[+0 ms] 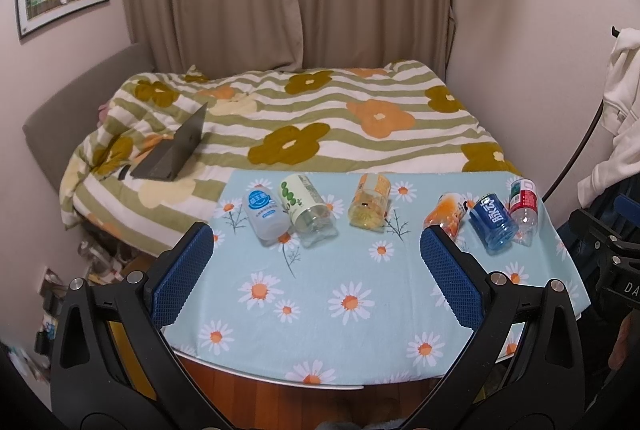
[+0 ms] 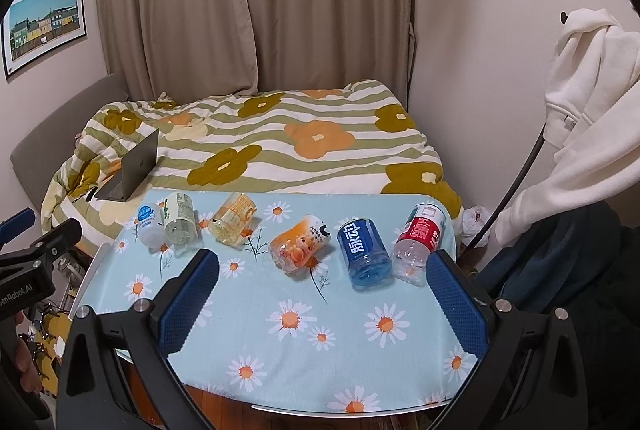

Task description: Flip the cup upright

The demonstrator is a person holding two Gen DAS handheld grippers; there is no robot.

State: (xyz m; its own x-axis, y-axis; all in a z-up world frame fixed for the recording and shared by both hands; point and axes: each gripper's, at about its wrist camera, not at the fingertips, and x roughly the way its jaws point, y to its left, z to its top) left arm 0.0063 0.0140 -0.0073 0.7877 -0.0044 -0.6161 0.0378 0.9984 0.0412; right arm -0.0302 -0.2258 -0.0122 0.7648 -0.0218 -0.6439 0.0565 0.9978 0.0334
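Both tools, left tool (image 1: 316, 270) and right tool (image 2: 324, 294), gape apart; grip 1 of the 6 cups (image 2: 299, 244) across its body.

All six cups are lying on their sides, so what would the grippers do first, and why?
Probably the right gripper moves forward to the red-label cup, which lies on its side just ahead of its right finger. Both grippers are open and hold nothing, and every cup is still down, so the nearest one seems the easiest start.
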